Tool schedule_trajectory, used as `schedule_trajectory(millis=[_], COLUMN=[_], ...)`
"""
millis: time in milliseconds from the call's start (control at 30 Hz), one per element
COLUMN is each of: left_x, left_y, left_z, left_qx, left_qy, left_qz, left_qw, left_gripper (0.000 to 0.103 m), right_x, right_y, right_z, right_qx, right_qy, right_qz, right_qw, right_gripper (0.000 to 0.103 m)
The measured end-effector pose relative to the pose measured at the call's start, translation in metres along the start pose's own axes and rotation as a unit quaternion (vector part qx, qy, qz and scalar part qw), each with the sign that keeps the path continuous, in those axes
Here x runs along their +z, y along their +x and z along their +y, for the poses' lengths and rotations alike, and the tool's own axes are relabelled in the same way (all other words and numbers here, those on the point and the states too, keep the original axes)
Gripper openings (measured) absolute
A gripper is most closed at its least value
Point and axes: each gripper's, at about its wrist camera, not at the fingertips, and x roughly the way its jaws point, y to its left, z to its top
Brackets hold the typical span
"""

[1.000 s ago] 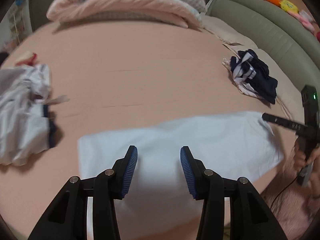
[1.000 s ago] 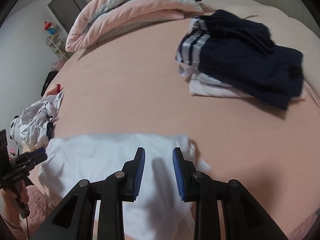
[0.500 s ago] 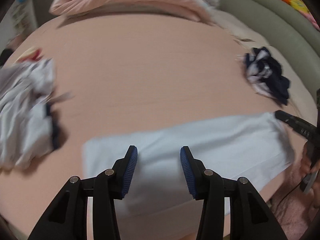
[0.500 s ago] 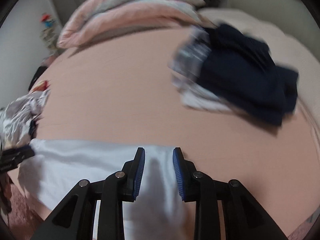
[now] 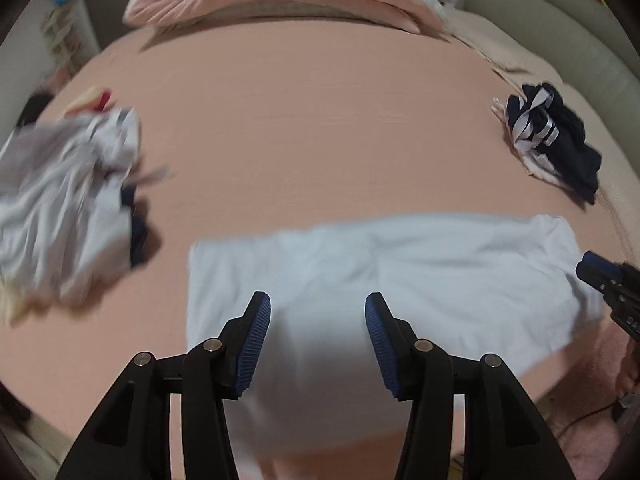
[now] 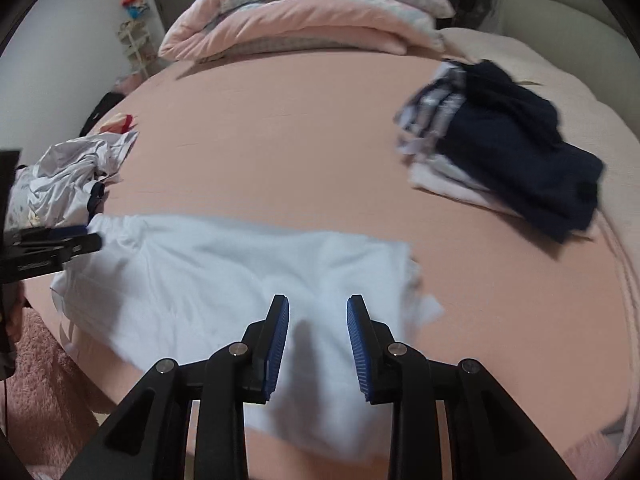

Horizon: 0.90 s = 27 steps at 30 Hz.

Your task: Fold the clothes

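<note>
A white garment [image 5: 400,272] lies spread flat across the front edge of the pink bed [image 5: 320,140]. My left gripper [image 5: 317,304] hovers over its left half. Its jaws are opening, and only cloth shows below the gap, not pinched. My right gripper [image 6: 318,304] hangs over the garment's [image 6: 224,276] right half, open, with its pads apart from the cloth. Each gripper also shows in the other's view: the right gripper [image 5: 608,280] at the garment's right corner, the left gripper [image 6: 52,244] at its left corner.
A crumpled pile of white clothes [image 5: 68,200] lies at the bed's left. A folded navy and white stack [image 6: 512,148] sits at the right. A rolled pink duvet [image 6: 304,12] lies across the far end. A fluffy pink rug [image 6: 40,380] is below the front edge.
The left jaws have spread a little wider. Both views have swung slightly over the garment, which still lies flat in the same place.
</note>
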Motion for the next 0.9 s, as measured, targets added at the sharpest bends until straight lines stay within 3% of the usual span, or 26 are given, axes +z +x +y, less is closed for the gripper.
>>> schedule_trajectory(millis=[133,200,267,300,333,400,500,600,700,767,900], left_x=[-0.033,-0.042,-0.047,-0.050,-0.052,-0.054,-0.053,-0.056,-0.055,-0.062,-0.072], left_y=[0.001,-0.002,-0.006,-0.005,-0.003,-0.002,-0.017,-0.037,-0.027,-0.016,-0.014], left_z=[0.030,0.042,0.046,0.045,0.045,0.045,0.050,0.063,0.069,0.061,0.075], left_qx=[0.002,-0.003,0.008,0.018,0.026,0.035,0.016,-0.009,0.006,0.042,0.023], left_qy=[0.002,-0.006,-0.002,0.011,0.025,0.041,0.025,-0.013,-0.037,-0.039,-0.078], left_qz=[0.037,0.035,0.028,0.023,0.018,0.009,-0.017,-0.052,-0.029,0.008,0.016], left_qw=[0.9993,0.9993,0.9996,0.9995,0.9992,0.9985,0.9994,0.9985,0.9989,0.9983,0.9965], left_gripper=[0.046,0.046,0.046,0.046,0.048,0.053,0.052,0.052,0.052,0.052,0.056], right_x=[-0.024,-0.034,-0.038,-0.040,-0.041,-0.044,-0.044,-0.040,-0.040,-0.045,-0.055], right_y=[0.006,0.008,0.002,-0.002,-0.003,-0.002,-0.006,-0.023,-0.020,-0.009,0.002], right_z=[0.000,-0.005,-0.019,-0.027,-0.034,-0.049,-0.061,-0.056,-0.057,-0.063,-0.078], right_qx=[-0.002,-0.009,-0.012,-0.014,-0.027,-0.027,-0.022,-0.013,0.021,0.022,0.016], right_qy=[-0.036,-0.065,-0.056,-0.048,-0.045,-0.019,0.009,0.025,0.064,0.084,0.119], right_qz=[0.029,0.027,0.030,0.033,0.034,0.041,0.039,0.003,0.002,0.016,0.036], right_qw=[0.999,0.997,0.998,0.998,0.998,0.999,0.999,1.000,0.998,0.996,0.992], right_gripper=[0.030,0.033,0.033,0.038,0.052,0.059,0.059,0.059,0.059,0.059,0.057])
